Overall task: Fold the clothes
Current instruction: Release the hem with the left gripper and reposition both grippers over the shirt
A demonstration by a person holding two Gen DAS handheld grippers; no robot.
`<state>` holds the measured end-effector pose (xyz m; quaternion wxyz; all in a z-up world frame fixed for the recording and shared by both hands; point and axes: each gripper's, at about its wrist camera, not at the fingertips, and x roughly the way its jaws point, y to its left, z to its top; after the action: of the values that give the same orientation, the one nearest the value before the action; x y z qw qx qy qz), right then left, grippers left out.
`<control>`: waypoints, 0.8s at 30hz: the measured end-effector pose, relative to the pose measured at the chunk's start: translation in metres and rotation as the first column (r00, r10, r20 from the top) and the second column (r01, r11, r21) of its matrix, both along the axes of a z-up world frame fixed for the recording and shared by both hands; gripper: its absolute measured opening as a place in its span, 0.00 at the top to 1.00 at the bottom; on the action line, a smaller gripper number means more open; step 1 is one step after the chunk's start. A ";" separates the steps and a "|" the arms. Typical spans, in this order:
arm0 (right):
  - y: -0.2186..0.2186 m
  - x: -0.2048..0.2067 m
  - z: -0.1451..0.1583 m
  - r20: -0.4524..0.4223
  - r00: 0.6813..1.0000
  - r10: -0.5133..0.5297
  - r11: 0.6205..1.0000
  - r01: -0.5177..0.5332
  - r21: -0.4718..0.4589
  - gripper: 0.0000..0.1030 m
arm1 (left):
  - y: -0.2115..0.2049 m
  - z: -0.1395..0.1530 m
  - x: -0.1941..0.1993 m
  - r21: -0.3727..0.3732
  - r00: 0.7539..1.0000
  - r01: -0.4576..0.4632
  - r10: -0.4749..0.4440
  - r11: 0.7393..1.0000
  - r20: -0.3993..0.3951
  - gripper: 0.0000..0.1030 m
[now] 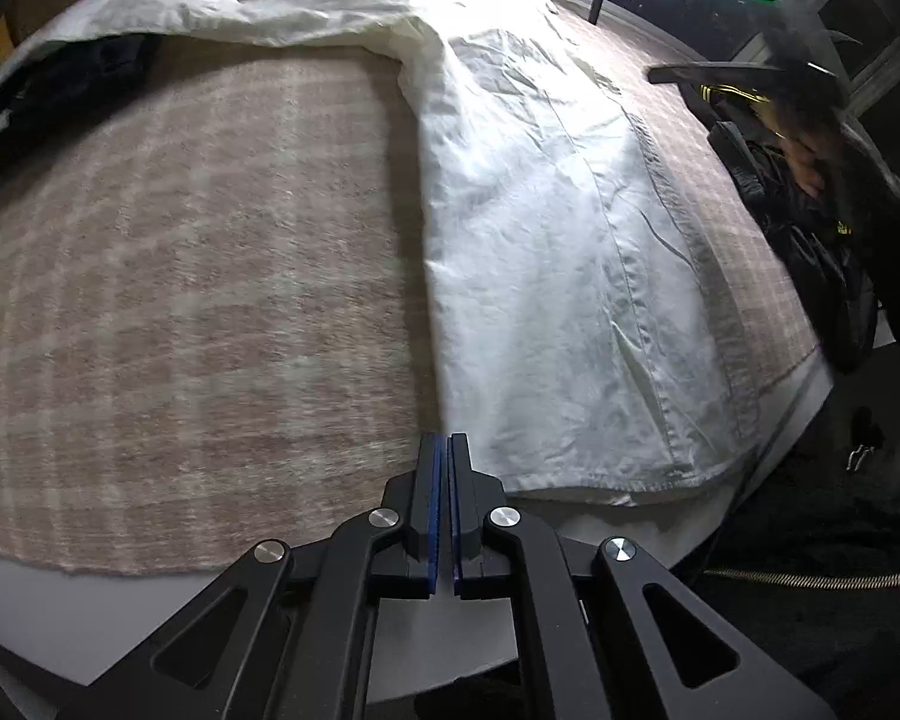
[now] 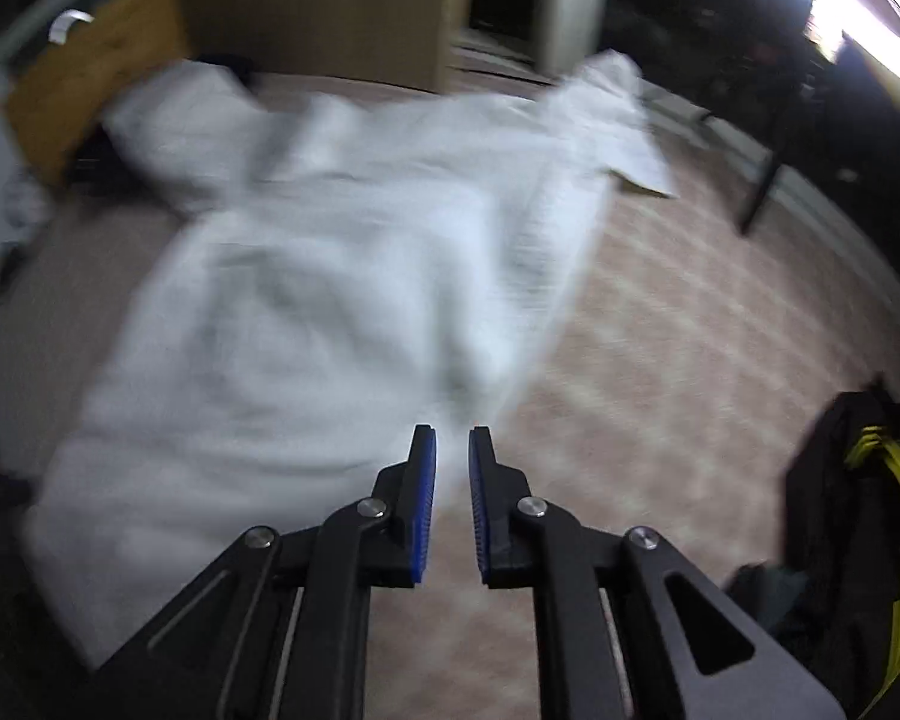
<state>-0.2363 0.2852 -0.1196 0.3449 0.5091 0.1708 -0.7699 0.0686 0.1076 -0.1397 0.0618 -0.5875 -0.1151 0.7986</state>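
Clenched empty, left tool [image 1: 444, 441] hovers beside the white shirt [image 1: 546, 252] spread on the plaid-covered table [image 1: 180, 276]; right tool [image 2: 452, 435] stands slightly parted, grasping nothing; regrip hem corners evenly before folding.

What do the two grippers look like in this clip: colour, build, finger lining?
Both the left gripper and the right gripper are matte black, with slotted linkage arms joined by round silver pivot pins. Their straight fingers carry ribbed blue pads on the inner faces. No cables or markings show on either.
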 end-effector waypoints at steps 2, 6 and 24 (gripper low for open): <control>-0.013 0.039 0.004 0.073 0.992 0.103 0.990 -0.095 -0.105 0.89 | -0.005 0.007 0.000 0.001 1.000 -0.014 0.014 1.000 -0.011 0.99; -0.053 0.105 -0.023 0.158 0.933 0.323 0.937 -0.292 -0.191 0.89 | 0.000 0.019 -0.006 0.100 0.997 0.033 -0.026 0.994 -0.076 0.99; 0.036 0.142 -0.044 0.302 0.936 0.182 0.983 -0.178 -0.042 0.85 | 0.046 -0.020 -0.032 -0.050 0.964 0.266 -0.265 0.963 0.017 0.95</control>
<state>-0.0945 0.3210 -0.1632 0.4396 0.6014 0.1561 -0.6486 0.0368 0.1532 -0.1594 0.1523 -0.6029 -0.0148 0.7830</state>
